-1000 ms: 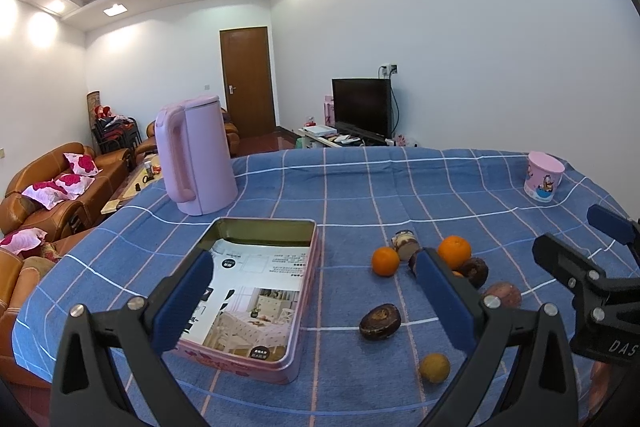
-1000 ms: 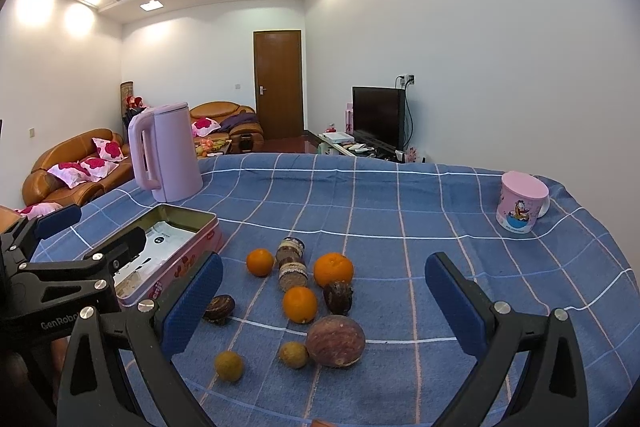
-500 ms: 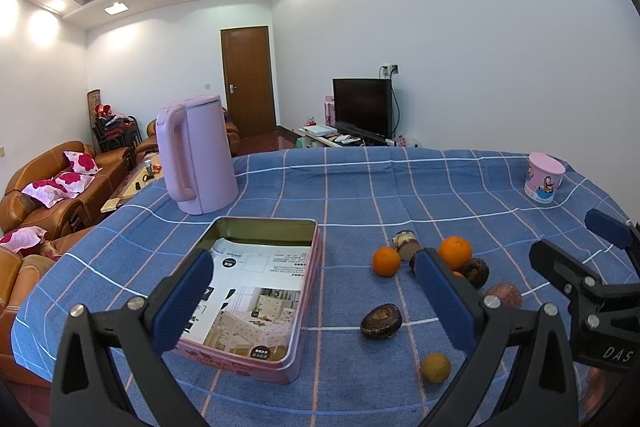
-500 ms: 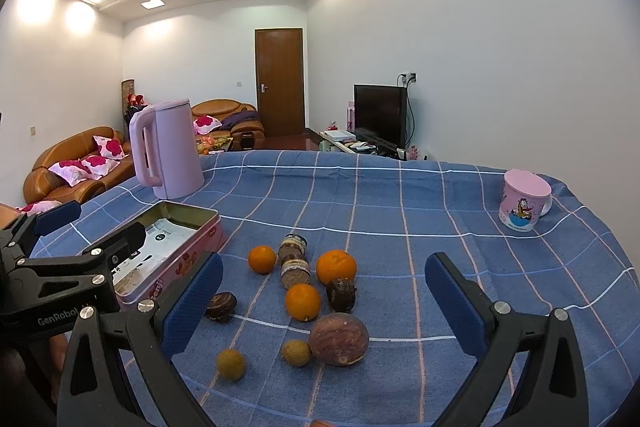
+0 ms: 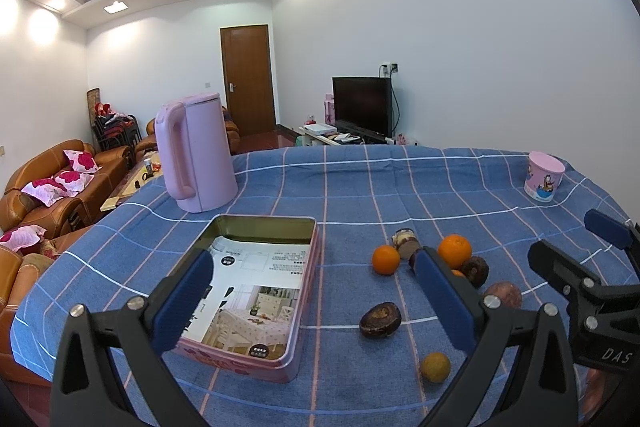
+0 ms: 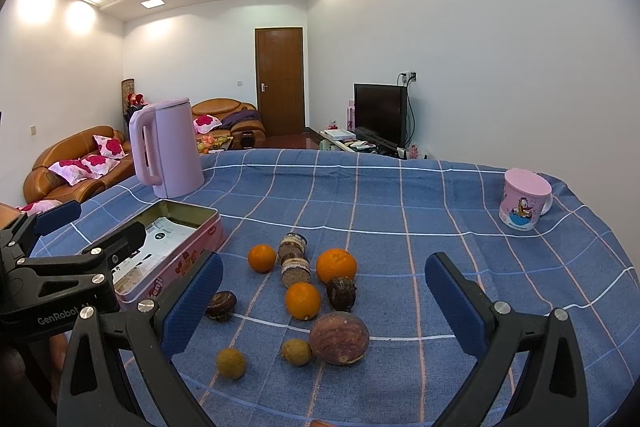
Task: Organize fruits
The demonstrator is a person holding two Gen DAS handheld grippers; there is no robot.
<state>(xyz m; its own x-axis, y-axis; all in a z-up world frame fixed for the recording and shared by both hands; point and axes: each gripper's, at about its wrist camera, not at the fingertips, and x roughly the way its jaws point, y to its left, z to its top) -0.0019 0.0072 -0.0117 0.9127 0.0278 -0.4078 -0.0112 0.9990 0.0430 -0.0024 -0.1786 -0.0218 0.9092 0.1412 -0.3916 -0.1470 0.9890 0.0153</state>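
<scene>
We see our left gripper (image 5: 312,295) spread wide with nothing between its blue-padded fingers (image 5: 182,301), hanging above the tabletop (image 5: 360,187) draped in a blue checked cloth; its left finger overlaps the open rectangular pink tin box (image 5: 256,291) in the view, yet we cannot tell any contact. Our right gripper (image 6: 324,299) is likewise fully parted and empty, raised over the loose cluster of fruit. That fruit lies on the cloth just to the right of the tin: three round oranges, the small one (image 6: 261,258) nearest the tin, a larger one (image 6: 336,265) and a third (image 6: 303,300) in front; a big purple-brown passion fruit (image 6: 338,337); two dark wrinkled fruits (image 6: 221,305); and two little yellowish round fruits (image 6: 231,363). Two small layered jars (image 6: 295,265) stand touching among the oranges. On the left gripper's black body we read "GenRobot" in the right wrist view, and "DAS" on the right gripper's body in the left wrist view. The printed sheet inside the tin carries text too small to read. A tall pink electric kettle (image 5: 192,151) stands behind the tin, and a pink cartoon mug (image 6: 524,203) sits well apart at the far right.
</scene>
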